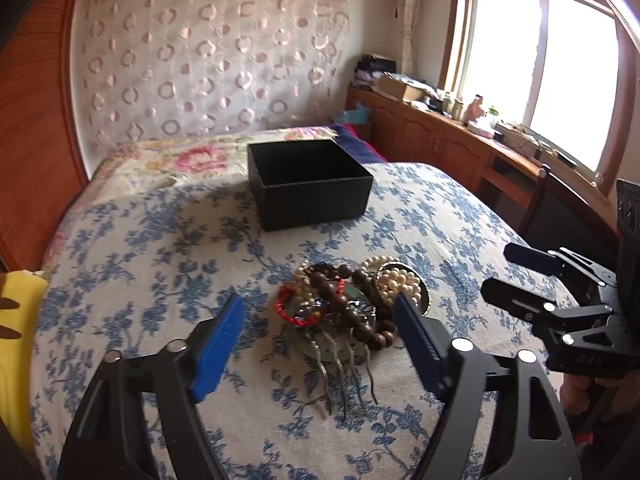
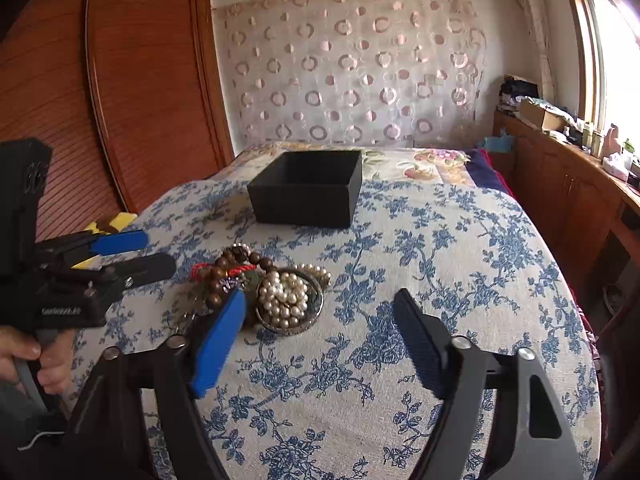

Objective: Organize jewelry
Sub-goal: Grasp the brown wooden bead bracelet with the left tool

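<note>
step: first pick — left gripper (image 1: 320, 334) spread wide over the jewelry pile (image 1: 348, 296), mid-frame; nothing held.
right gripper (image 2: 320, 340): spread, empty (lower frame).
next: pinch one piece, carry to black box (image 1: 308, 184) — upper centre.

Your right gripper (image 2: 320, 340) hangs with jaws spread wide over the blue floral cloth (image 2: 460, 248), its blue pad beside the pearl strand (image 2: 284, 296) in a round dish (wooden beads (image 2: 224, 276) alongside), the black box (image 2: 306, 194) beyond
</note>
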The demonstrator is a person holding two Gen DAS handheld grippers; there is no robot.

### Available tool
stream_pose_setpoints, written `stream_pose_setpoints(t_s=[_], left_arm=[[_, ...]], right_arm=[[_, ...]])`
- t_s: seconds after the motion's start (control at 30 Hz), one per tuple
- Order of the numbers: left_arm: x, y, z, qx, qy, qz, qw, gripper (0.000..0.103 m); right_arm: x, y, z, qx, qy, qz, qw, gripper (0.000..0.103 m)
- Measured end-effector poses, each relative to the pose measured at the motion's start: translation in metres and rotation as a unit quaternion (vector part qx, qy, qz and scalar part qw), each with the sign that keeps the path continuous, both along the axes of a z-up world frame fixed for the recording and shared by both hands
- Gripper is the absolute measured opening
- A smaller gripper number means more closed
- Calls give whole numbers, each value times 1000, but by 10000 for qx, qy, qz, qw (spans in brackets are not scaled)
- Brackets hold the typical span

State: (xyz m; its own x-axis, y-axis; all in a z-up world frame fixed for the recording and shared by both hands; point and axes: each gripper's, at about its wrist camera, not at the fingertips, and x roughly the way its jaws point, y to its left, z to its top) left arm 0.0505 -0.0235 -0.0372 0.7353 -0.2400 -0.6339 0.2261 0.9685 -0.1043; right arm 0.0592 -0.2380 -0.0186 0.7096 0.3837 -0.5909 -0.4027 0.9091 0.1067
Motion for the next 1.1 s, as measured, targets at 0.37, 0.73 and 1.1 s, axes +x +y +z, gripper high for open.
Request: stream_pose_setpoints(t_s=[0.37, 0.73, 1.1], left_arm=[[42, -15, -24, 5, 566, -215, 9982, 30], [56, -10, -24, -298, 702, -246, 9968, 12], [25, -5, 28, -539, -32, -325, 9980, 12]], right_arm=[[6, 3, -13, -93, 160, 141, 9997, 70], [9, 10, -19, -208, 277, 272, 9990, 70], [28, 17, -26, -260, 484, 445, 9975, 70]])
